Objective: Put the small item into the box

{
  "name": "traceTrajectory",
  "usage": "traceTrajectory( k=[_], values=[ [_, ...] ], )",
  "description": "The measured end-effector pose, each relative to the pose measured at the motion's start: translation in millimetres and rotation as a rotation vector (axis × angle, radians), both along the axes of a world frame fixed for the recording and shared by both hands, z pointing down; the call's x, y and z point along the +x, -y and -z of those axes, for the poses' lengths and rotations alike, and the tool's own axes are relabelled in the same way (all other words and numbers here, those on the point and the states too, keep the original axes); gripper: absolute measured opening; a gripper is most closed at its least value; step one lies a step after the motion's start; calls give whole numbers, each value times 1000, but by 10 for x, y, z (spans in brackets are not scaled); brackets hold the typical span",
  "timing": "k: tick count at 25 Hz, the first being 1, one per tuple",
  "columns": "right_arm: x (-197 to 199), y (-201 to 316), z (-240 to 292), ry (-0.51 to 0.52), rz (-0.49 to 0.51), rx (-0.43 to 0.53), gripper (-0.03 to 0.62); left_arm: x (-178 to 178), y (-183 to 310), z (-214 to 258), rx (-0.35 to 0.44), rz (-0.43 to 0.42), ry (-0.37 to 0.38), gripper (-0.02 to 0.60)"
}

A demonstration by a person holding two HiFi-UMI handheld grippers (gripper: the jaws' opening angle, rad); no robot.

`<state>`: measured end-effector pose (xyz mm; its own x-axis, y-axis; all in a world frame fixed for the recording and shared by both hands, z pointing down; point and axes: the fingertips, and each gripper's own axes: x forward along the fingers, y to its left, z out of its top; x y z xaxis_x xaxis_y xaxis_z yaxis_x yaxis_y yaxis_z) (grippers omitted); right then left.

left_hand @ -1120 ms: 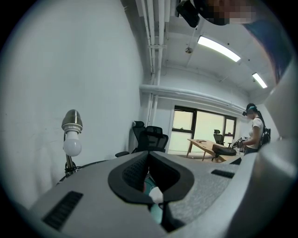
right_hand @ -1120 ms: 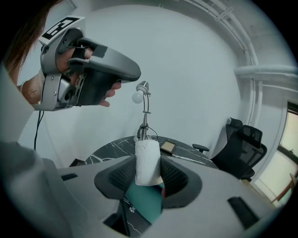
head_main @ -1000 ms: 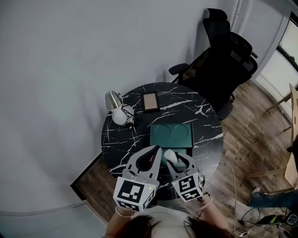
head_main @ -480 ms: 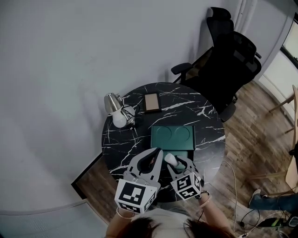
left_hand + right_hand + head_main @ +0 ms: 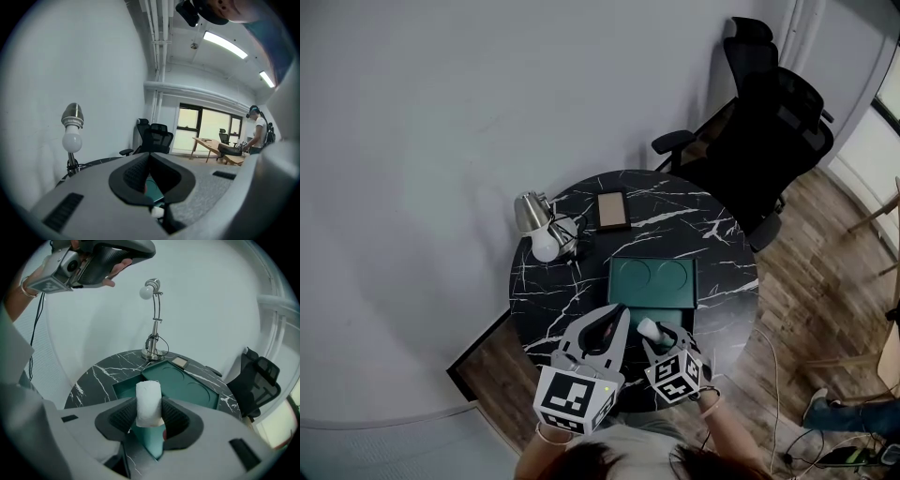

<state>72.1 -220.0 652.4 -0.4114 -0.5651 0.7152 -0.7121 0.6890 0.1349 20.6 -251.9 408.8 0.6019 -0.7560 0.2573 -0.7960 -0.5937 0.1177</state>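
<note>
Looking steeply down on a round black marble table [image 5: 553, 291]. At its 6 o'clock edge, two hand-held grippers side by side, each topped with a cube of square markers.

Clamped in the right gripper [image 5: 149, 414]: a small white roll [image 5: 148, 397], standing upright, dark ribbed pads pressing on both of its sides. Seen from the head view, roll just at 6 o'clock of the teal box [image 5: 652, 279], close to the near rim. Seen from the right gripper view, roll in front of the box's near open compartment; touching it or not, cannot tell.

Lying open and flat near the table's centre, toward 5 o'clock: the teal box, with a panel of two round recesses on the far half and a deeper tray on the near half.

Closed tip to tip with nothing between the pads: the left gripper [image 5: 149, 157], at 9 o'clock of the right one, clear of the box.

At the table's 10 o'clock, a desk lamp [image 5: 536, 225] with a metal shade and a bare white bulb. At 12 o'clock, a flat brown rectangular object [image 5: 613, 210]. Beyond the table at 1 o'clock, a black office chair [image 5: 769, 122] on wood flooring.
</note>
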Motion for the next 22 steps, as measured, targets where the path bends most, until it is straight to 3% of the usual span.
traceTrajectory(
  k=[22],
  values=[
    [41,227,-546,-63,-42,-139,181,-120,-8,-171,-45,29,25,8]
  ],
)
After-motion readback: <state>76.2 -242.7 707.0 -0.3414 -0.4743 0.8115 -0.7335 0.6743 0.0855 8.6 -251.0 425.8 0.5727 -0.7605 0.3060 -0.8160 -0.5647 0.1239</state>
